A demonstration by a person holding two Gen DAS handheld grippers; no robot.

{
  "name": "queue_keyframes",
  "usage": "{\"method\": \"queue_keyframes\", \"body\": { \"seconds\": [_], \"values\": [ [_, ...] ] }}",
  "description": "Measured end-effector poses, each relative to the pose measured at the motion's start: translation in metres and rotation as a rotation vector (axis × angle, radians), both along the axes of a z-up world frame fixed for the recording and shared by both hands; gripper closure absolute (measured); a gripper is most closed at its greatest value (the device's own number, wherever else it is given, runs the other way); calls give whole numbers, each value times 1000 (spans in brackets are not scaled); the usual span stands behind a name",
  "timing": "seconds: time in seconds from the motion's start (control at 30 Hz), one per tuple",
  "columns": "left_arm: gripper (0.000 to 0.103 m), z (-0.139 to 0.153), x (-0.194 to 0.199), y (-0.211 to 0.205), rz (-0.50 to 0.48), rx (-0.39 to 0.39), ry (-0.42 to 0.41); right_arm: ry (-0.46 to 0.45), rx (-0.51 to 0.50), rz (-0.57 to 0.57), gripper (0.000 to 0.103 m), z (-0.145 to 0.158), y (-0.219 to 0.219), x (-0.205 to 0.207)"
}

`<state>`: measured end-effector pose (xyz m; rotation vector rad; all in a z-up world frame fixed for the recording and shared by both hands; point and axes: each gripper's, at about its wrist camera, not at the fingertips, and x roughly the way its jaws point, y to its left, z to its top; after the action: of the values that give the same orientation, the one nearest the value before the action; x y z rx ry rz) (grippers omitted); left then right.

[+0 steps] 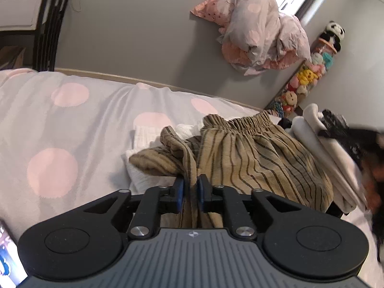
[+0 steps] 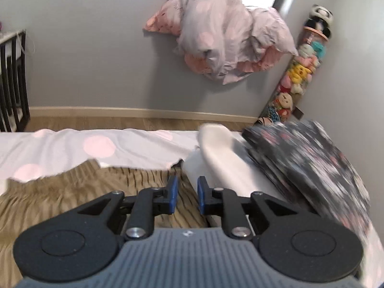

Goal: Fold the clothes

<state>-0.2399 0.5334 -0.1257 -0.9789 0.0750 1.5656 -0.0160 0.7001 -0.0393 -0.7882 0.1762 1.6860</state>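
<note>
Clearly the fold was under way: the left gripper [image 1: 190, 189] had its blue pads pinching a gathered edge of the striped tan trousers [image 1: 252, 158], which lay heaped on the polka-dot bedspread [image 1: 72, 124], elastic waistband toward the far side. The right gripper [image 2: 187, 192] hung just above the same trousers [image 2: 72, 192] at their right edge, its pads a little apart with nothing between them. Probably it was about to take a second hold so the cloth could be spread and laid flat; that would call for closing on a free hem, well apart from the left's pinch, and lifting both together. To the right sat a pile of folded white cloth [image 2: 216, 148] and, touching it, a dark floral piece [image 2: 307, 158]. In the far corner stood a tall clear tube [image 2: 297, 72] packed with plush toys, a panda on top.
</note>
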Motion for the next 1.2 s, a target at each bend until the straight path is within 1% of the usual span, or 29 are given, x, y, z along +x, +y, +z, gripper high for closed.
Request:
{"method": "queue_keyframes", "body": {
  "seconds": [0.07, 0.17, 0.27, 0.37, 0.53, 0.6, 0.73, 0.87, 1.0, 1.1, 1.17, 1.2],
  "values": [
    [81, 1, 1, -11, -1, 5, 8, 31, -3, -32, 84, 2, -21, 17],
    [78, 6, 13, -26, -28, 20, 33, 79, -1, -79, 84, -4, -42, 35],
    [67, 11, 32, -31, -63, 39, 111, 132, -5, -115, 84, -20, -50, 47],
    [67, 5, 45, -27, -82, 4, 194, 149, -26, -155, 84, -44, -48, 54],
    [67, -18, 53, -14, -74, -83, 282, 186, -73, -243, 84, -89, -32, 73],
    [67, -21, 56, -11, -71, -91, 308, 200, -89, -280, 84, -104, -24, 79],
    [67, -17, 61, -14, -42, -66, 348, 257, -108, -336, 84, -119, -18, 89],
    [67, -6, 57, -27, 27, 20, 352, 211, -70, -355, 84, -109, -31, 86],
    [66, 6, 49, -30, 59, 62, 319, 175, -28, -361, 84, -96, -50, 82],
    [66, 11, 48, -30, 33, 74, 288, 209, 3, -350, 84, -78, -84, 74],
    [66, 14, 54, -34, 14, 102, 302, 229, 31, -361, 83, -69, -109, 66],
    [63, 16, 58, -36, 5, 117, 312, 234, 48, -371, 81, -66, -121, 62]
  ]
}}
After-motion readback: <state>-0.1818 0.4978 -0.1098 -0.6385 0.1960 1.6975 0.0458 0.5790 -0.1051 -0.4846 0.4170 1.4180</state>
